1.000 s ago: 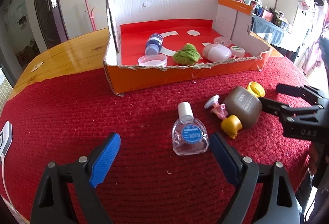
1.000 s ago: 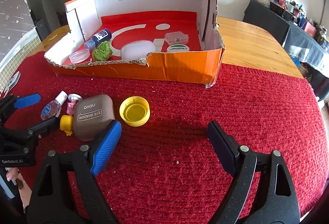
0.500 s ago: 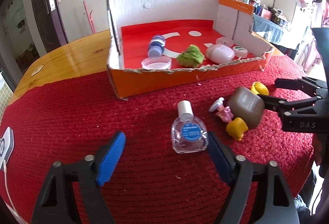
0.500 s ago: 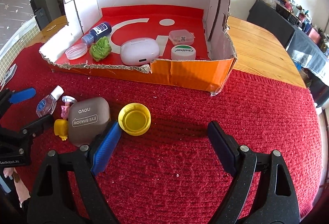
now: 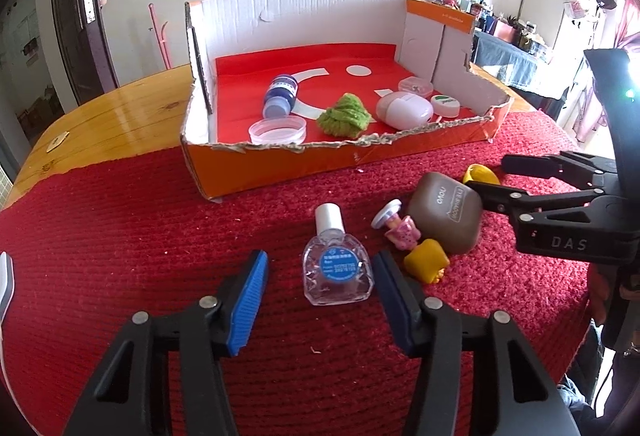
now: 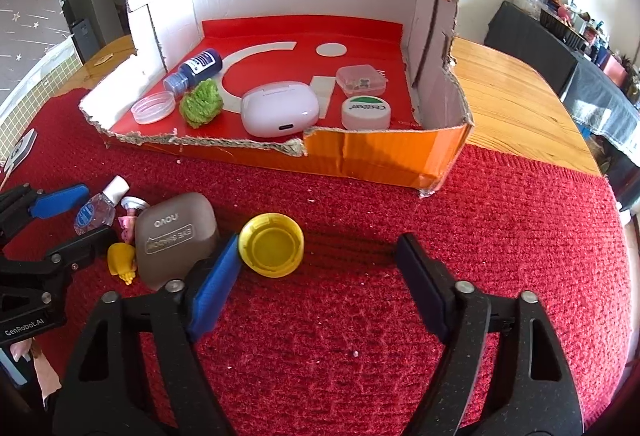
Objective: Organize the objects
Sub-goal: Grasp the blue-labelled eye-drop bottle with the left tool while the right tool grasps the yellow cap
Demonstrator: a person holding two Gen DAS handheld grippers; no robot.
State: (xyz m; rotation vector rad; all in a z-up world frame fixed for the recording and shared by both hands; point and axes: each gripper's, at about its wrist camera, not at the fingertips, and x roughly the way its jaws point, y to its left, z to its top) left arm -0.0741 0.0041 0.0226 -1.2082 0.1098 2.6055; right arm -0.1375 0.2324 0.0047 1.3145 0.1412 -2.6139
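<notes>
A clear eye-drop bottle point(image 5: 336, 268) with a white cap and blue label lies on the red mat, between the fingertips of my open left gripper point(image 5: 320, 288). Its right finger point(image 5: 390, 286) is close beside the bottle. Next to it lie a small pink figure point(image 5: 400, 230), a yellow toy point(image 5: 426, 266) and a brown eye-shadow case point(image 5: 446, 215). In the right wrist view my open right gripper point(image 6: 318, 276) hovers over the mat, its left finger point(image 6: 218, 284) near a yellow cap point(image 6: 272, 244). The orange cardboard box point(image 6: 384, 155) stands behind.
The box holds a blue bottle point(image 5: 282, 95), a clear lid point(image 5: 278, 129), a green fuzzy ball point(image 5: 344, 115), a white case point(image 5: 404, 109), a white jar point(image 6: 366, 113) and a small clear box point(image 6: 360, 79). A wooden table point(image 6: 512, 95) extends beyond the mat.
My left gripper has moved forward around the eye-drop bottle and its jaws have narrowed. My right gripper has moved forward and left, closer to the yellow cap.
</notes>
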